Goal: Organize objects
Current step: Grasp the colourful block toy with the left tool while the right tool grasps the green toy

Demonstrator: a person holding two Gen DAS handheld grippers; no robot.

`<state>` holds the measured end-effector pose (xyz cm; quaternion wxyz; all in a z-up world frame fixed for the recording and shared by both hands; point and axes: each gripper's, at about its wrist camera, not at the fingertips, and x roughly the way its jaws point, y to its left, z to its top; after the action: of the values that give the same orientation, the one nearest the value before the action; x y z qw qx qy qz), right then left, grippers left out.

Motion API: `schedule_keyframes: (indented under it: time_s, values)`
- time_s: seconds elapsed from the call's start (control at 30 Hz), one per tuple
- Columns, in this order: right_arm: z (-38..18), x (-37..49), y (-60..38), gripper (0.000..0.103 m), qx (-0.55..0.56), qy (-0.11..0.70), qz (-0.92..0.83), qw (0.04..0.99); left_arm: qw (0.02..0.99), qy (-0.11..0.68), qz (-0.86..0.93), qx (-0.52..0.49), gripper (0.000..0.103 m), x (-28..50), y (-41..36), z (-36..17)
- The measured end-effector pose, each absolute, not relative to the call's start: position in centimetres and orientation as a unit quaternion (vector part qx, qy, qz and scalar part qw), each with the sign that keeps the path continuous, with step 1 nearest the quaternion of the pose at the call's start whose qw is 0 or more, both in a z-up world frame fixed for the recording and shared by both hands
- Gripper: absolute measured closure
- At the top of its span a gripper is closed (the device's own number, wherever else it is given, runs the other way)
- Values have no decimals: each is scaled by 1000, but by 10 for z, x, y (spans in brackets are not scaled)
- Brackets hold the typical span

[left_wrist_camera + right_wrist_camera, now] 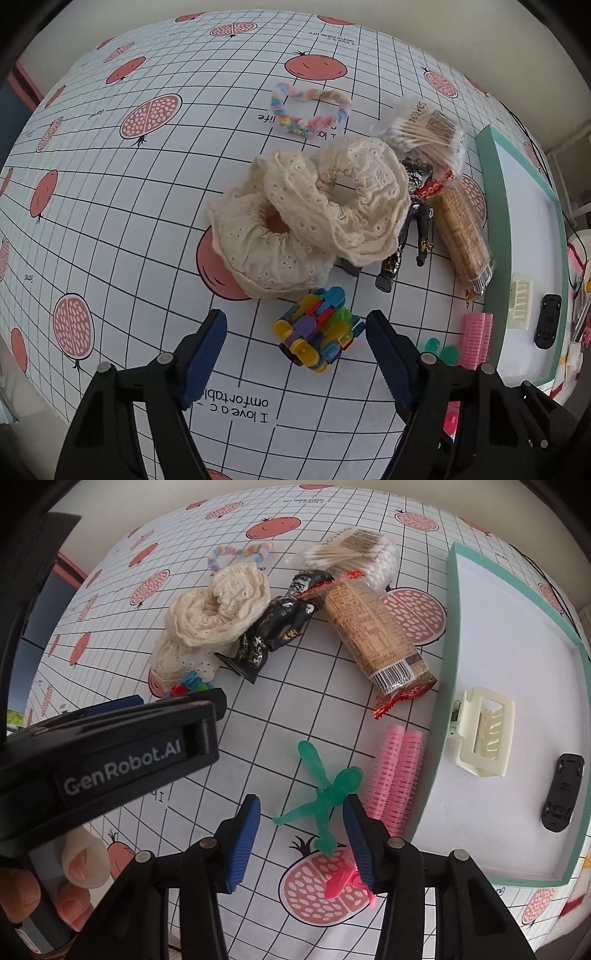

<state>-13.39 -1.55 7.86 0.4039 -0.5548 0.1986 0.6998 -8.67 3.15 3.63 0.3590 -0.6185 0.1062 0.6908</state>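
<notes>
My left gripper (295,325) is open, its blue pads either side of a multicoloured block toy (317,328) on the tablecloth. Behind the toy lie two cream lace scrunchies (306,214), a black figurine (413,221), a snack bar (461,229), a cotton swab pack (424,133) and a pastel chenille heart (310,107). My right gripper (301,812) is open over a green toy plane (325,794); its right pad touches the plane's wing. A pink toy plane (343,880) lies under that finger. Pink hair rollers (397,775) rest against the teal tray (443,701).
The teal tray holds a cream hair claw (484,731) and a small black toy car (563,790). The left gripper's body (110,753), held by a hand (77,871), fills the right wrist view's left side. The pomegranate-print cloth (129,184) spreads left.
</notes>
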Motion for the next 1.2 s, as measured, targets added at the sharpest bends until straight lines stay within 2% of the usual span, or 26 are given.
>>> schedule_keyframes:
  time_s: [0.07,0.4,0.57,0.9,1.2]
  values:
    - [80,-131,-14,53,-552,202,702,403,363,104,686,-622,32,-87,32,35]
    - [85,-124,-17,53,-560,190,703,396,362,115,678,-630,36,-81,33,27]
    - [87,-121,-17,53,-569,176,701,392,366,119,677,-627,41,-80,32,28]
    - [93,-107,-11,54,-569,175,709,379,370,130,677,-623,44,-77,29,29]
    - [102,-94,-6,69,-572,158,711,377,370,131,677,-622,45,-76,25,28]
